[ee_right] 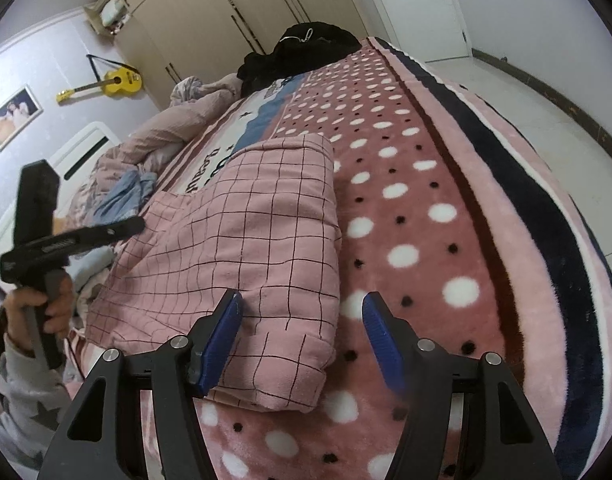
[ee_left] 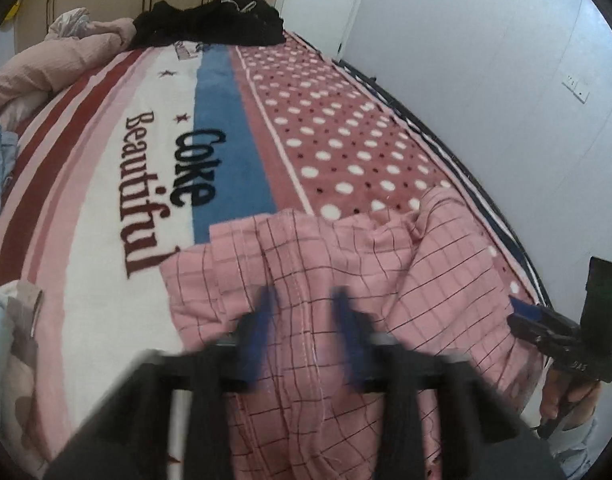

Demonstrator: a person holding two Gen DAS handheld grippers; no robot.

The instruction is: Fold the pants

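Pink pants (ee_left: 426,264) with a thin dark grid lie folded on the bed blanket (ee_left: 153,92); in the right wrist view the pants (ee_right: 245,220) form a thick rectangle. My left gripper (ee_left: 303,300) hovers over a seam ridge of the pants, its blue fingers blurred and apart, with cloth showing between them. From the side, the left gripper (ee_right: 135,223) sits above the pants' left edge. My right gripper (ee_right: 301,298) is open over the near right corner of the pants, one finger above cloth and the other above blanket. The right gripper (ee_left: 516,304) also shows at the bed's right edge.
A black garment (ee_right: 306,46) lies at the far end of the bed, a pink quilt (ee_left: 45,68) and blue clothes (ee_right: 121,196) to the left. The bed's right edge (ee_right: 546,208) drops to a white floor. Wardrobes and a door stand beyond.
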